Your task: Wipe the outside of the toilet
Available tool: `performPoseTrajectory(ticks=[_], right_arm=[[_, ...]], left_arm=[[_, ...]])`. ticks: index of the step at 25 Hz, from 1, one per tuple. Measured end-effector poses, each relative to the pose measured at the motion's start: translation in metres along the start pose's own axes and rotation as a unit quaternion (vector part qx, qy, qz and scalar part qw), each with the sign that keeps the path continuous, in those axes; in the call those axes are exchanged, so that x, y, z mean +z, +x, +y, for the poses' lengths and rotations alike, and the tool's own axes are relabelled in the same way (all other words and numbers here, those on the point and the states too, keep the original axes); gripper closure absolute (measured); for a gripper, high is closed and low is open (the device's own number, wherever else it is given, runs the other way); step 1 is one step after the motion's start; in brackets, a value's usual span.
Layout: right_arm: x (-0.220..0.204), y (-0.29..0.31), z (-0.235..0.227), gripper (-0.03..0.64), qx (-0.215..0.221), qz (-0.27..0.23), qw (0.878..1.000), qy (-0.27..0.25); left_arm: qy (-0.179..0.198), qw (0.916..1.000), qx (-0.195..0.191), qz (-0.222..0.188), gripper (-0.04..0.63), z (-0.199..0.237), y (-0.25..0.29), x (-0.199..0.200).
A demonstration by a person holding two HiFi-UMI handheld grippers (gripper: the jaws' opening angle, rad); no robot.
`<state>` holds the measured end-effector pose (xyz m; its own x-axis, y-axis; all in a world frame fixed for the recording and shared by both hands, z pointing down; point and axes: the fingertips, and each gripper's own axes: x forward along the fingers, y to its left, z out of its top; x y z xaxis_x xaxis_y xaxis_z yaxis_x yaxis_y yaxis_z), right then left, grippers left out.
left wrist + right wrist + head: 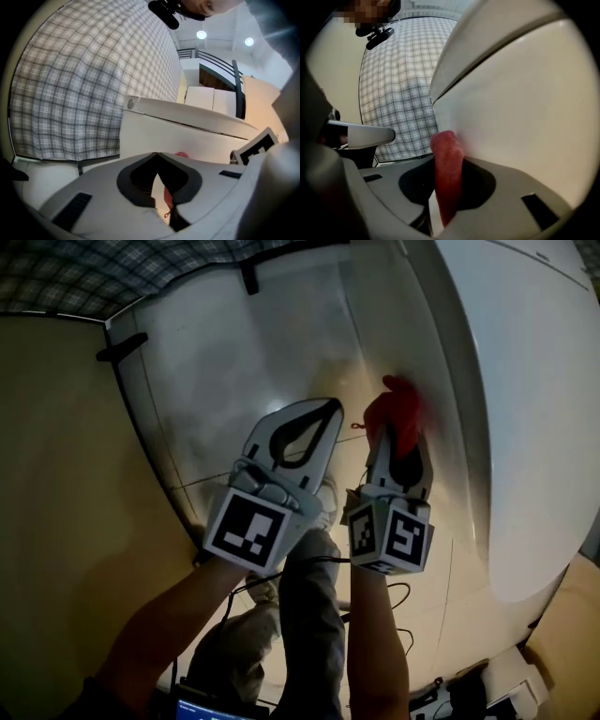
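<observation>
Your R claw (397, 435), clamped on red cloth (396, 405), wipes toilet (525, 427) side; L claw (322, 416) jaws together, empty; next prob. sweep onward w/ pressure.

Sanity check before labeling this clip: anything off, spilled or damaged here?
Nothing spilled or broken. The right gripper is shut on a red cloth pressed to the side of the white toilet. Only oddity: a loose red thread trails from the cloth, so it looks frayed. The left gripper is shut and empty.

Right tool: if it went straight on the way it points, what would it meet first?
The toilet's white outer wall, most likely: the red cloth clamped in the right tool looks pressed against it.
</observation>
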<state>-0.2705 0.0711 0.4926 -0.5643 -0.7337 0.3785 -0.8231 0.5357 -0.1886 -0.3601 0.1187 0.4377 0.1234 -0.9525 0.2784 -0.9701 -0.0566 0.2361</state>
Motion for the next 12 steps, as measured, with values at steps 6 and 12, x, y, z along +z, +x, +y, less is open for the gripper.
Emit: performPoseTrajectory(ticks=[6, 12], right_arm=[[-0.02, -0.086, -0.032, 0.534, -0.043, 0.007, 0.999, -0.011], [-0.026, -0.078, -0.034, 0.534, -0.031, 0.003, 0.999, -0.011]], left_arm=[[0.006, 0.9989, -0.044, 0.017, 0.584, -0.063, -0.035, -0.029], [0.002, 0.9988, -0.04, 0.027, 0.584, -0.07, -0.03, -0.047]])
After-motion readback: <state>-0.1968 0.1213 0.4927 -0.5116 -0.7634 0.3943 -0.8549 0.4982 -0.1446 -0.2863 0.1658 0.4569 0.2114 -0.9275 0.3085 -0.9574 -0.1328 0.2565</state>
